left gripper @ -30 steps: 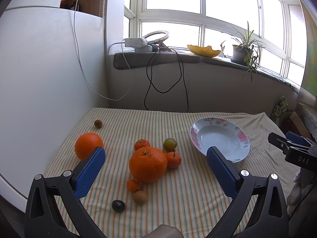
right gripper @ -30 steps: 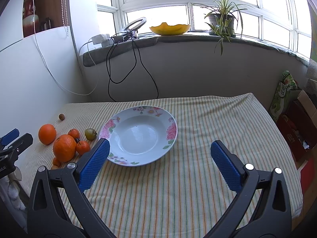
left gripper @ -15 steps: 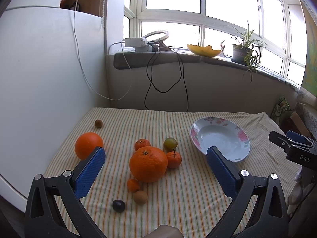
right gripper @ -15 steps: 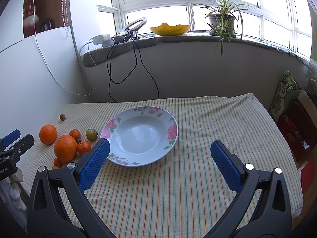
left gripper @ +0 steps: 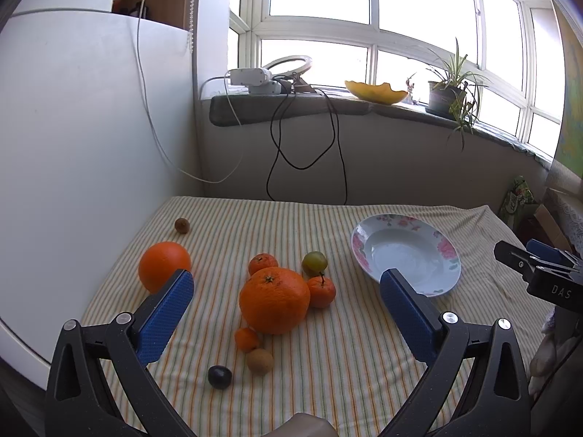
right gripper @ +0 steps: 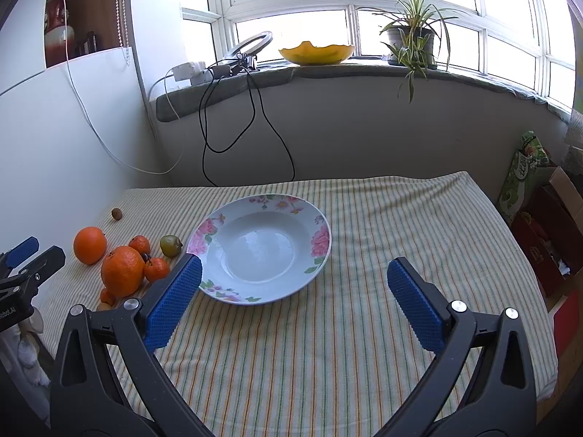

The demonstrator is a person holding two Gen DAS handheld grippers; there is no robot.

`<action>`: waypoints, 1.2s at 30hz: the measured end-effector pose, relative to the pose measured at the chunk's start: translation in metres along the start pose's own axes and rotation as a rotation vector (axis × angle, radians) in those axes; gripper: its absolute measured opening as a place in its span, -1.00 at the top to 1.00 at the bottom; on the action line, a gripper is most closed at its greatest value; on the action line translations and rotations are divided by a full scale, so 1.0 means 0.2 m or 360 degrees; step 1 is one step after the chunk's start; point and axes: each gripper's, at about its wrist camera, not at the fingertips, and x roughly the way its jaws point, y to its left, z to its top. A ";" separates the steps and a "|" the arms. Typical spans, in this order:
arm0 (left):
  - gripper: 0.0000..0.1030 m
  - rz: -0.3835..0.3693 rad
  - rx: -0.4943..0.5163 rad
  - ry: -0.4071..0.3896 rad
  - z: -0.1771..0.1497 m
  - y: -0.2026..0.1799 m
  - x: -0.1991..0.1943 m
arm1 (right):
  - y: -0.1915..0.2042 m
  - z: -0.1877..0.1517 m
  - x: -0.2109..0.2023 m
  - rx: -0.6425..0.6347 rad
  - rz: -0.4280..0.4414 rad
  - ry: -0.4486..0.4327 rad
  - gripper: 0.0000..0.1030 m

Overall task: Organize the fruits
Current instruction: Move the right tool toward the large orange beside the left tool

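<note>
A big orange [left gripper: 274, 300] lies on the striped cloth with a second orange [left gripper: 164, 266] to its left. Around it sit two tangerines [left gripper: 320, 290], a green plum [left gripper: 314, 262], a tiny orange fruit [left gripper: 246, 338], a brown fruit [left gripper: 259, 361] and a dark plum [left gripper: 219, 376]. Another brown fruit [left gripper: 182, 225] lies apart at the back. A flowered bowl [right gripper: 233, 284] stands empty to the right. My left gripper [left gripper: 286, 291] hovers open over the fruit pile. Open too, my right gripper [right gripper: 293, 280] hangs near the bowl's front rim.
A white wall panel [left gripper: 73, 145] borders the table's left side. Cables [left gripper: 302, 138] hang from the windowsill, which holds a yellow dish [right gripper: 316, 52] and a potted plant [right gripper: 411, 42]. Boxes and bags [right gripper: 546, 225] stand beyond the table's right edge. The striped cloth [right gripper: 400, 218] is bare right of the bowl.
Both grippers have drifted very slightly; the fruit and bowl lie where they were.
</note>
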 end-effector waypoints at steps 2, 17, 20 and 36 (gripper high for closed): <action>-0.97 0.0000 -0.0001 -0.0001 0.00 0.00 0.00 | 0.00 0.00 0.00 -0.0003 0.0005 0.0001 -1.00; -0.97 0.0017 -0.0120 0.0058 -0.06 0.16 0.04 | 0.08 0.00 0.06 -0.0042 0.0128 0.0054 -1.00; -0.97 0.0004 -0.0143 0.0076 -0.07 0.18 0.05 | 0.12 0.00 0.08 -0.0066 0.0149 0.0055 -1.00; -0.89 -0.0168 -0.0301 0.0228 -0.15 0.28 0.21 | 0.35 -0.01 0.27 -0.0104 0.0551 0.0310 -1.00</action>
